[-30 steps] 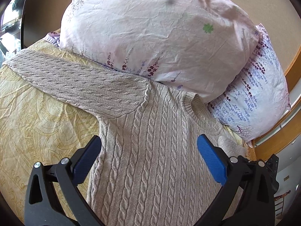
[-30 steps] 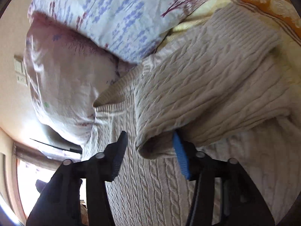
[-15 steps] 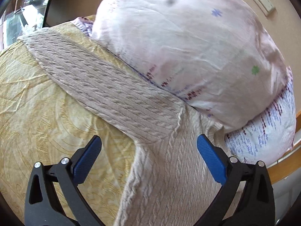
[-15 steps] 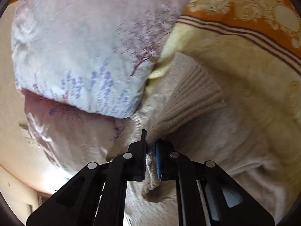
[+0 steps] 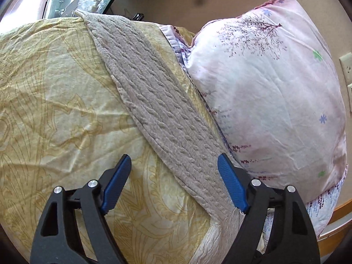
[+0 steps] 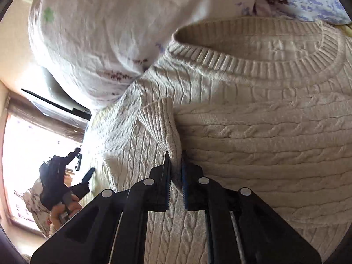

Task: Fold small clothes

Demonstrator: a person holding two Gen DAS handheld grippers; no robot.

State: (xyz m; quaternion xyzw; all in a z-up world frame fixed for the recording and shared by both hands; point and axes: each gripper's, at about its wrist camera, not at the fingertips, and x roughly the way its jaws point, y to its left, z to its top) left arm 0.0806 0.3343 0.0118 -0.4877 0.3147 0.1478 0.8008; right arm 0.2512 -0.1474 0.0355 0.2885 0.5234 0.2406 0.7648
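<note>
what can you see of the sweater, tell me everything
The sweater is a beige cable-knit with a ribbed round collar, lying on a yellow patterned bedspread against floral pillows. One sleeve stretches out flat beside the pillows, between the left gripper's open jaws. The other sleeve is folded across the chest, its ribbed cuff pinched by the right gripper.
</note>
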